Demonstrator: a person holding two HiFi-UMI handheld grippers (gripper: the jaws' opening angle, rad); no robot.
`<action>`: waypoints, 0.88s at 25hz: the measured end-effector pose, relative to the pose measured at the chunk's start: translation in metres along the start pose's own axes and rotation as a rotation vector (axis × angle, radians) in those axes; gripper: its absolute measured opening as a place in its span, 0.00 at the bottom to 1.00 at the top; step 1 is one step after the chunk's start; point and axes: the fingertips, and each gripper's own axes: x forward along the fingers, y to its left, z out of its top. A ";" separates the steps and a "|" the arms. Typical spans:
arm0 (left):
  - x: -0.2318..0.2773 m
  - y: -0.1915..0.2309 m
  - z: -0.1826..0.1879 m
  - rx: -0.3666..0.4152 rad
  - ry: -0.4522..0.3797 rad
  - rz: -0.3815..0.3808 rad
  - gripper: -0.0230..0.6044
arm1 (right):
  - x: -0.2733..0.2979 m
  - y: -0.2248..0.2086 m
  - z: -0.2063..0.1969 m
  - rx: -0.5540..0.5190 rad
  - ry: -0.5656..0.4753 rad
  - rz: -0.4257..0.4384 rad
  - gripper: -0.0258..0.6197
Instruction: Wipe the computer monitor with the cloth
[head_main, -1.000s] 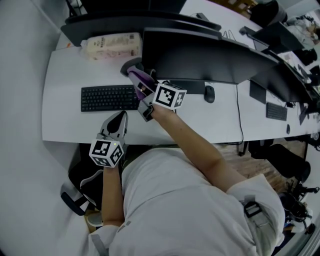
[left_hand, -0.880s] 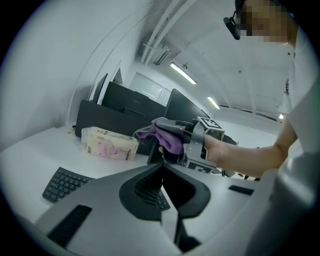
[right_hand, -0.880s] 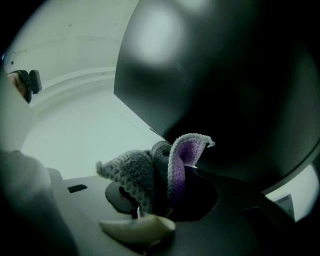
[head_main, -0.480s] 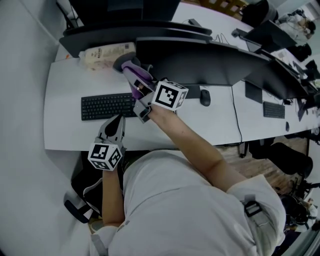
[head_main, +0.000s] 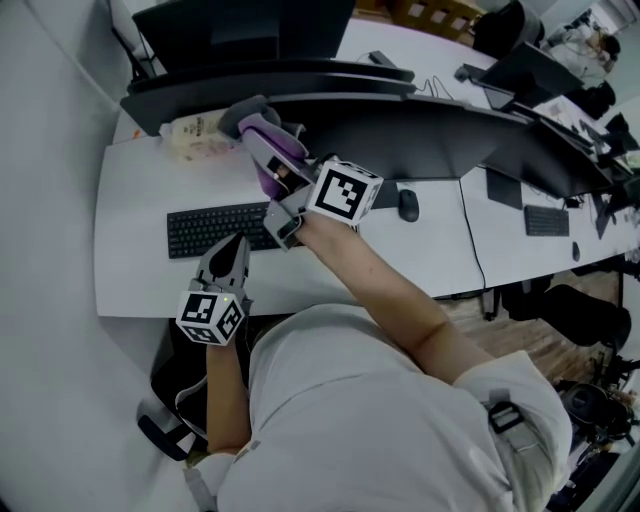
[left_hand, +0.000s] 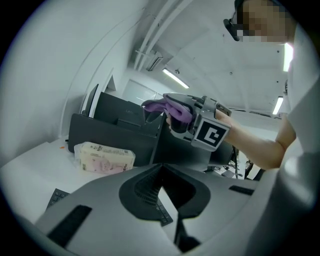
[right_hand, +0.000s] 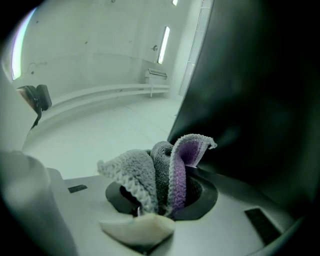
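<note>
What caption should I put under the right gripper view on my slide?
The right claw pinches a grey-and-purple cloth right beside the dark monitor.

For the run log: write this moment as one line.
right claw: shut on cloth | cloth: at monitor edge | left claw: shut, empty, near keyboard

Right arm stretched forward, right tongs (head_main: 262, 140) clamped on cloth (head_main: 283, 152); left tongs (head_main: 236, 246) closed, low.
</note>
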 end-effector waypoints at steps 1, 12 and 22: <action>0.001 0.000 0.002 0.003 -0.002 -0.003 0.04 | 0.001 0.004 0.004 -0.002 -0.005 0.007 0.24; 0.014 -0.003 0.011 0.018 -0.009 -0.036 0.04 | 0.001 0.032 0.033 -0.007 -0.068 0.060 0.24; 0.032 -0.026 0.008 0.021 0.015 -0.077 0.04 | -0.032 0.020 0.064 -0.017 -0.149 0.016 0.24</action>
